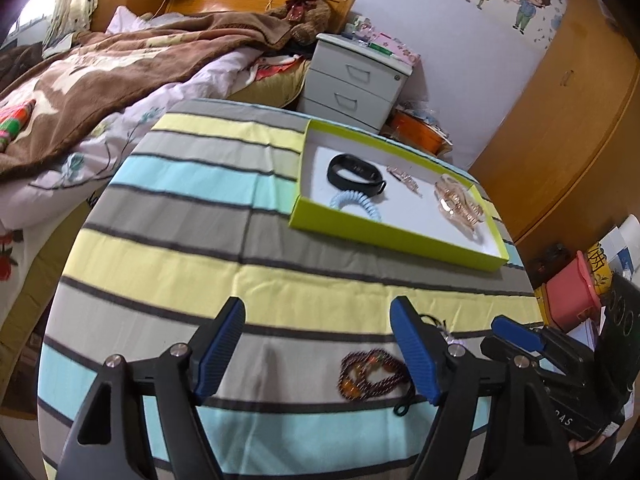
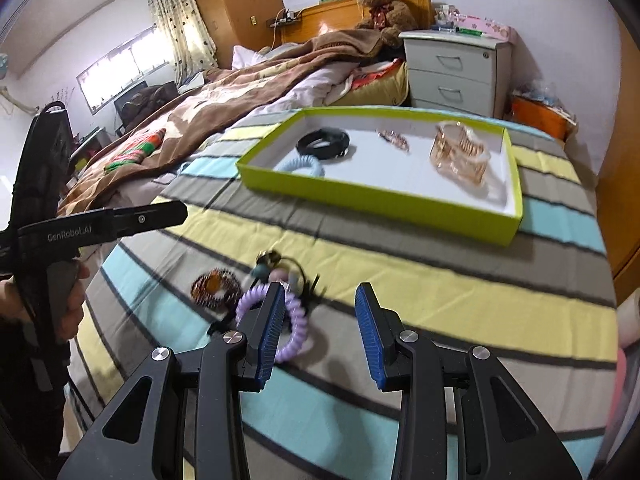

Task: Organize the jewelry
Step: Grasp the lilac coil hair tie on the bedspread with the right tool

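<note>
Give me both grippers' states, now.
Left gripper: jaws open, holding nothing.
Right gripper: jaws open, holding nothing.

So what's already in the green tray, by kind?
In the green tray:
Black wristband: 1
Blue spiral hair tie: 1
Small rose-gold hair clip: 1
Large rose-gold claw clip: 1
Total: 4

striped cloth [image 1: 248, 276] – green tray [image 1: 384, 236], beads [image 1: 368, 376]
</note>
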Available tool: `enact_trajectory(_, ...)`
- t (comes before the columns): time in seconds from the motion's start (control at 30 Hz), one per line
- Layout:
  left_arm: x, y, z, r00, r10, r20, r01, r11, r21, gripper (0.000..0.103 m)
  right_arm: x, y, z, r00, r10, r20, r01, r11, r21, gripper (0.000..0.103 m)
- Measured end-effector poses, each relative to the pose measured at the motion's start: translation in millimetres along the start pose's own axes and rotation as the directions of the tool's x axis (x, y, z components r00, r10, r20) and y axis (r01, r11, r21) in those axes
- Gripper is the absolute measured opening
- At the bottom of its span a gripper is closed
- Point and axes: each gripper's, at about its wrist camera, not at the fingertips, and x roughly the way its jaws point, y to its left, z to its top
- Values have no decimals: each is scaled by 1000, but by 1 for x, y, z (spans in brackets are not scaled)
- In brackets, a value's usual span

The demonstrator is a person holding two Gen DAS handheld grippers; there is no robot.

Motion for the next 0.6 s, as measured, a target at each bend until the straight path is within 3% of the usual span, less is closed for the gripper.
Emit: enact_trajectory(0.6, 0, 11, -16, 1000, -2, -24, 2, 1000, -18, 77, 17, 18, -15, 998, 26, -63, -28, 999, -26, 38)
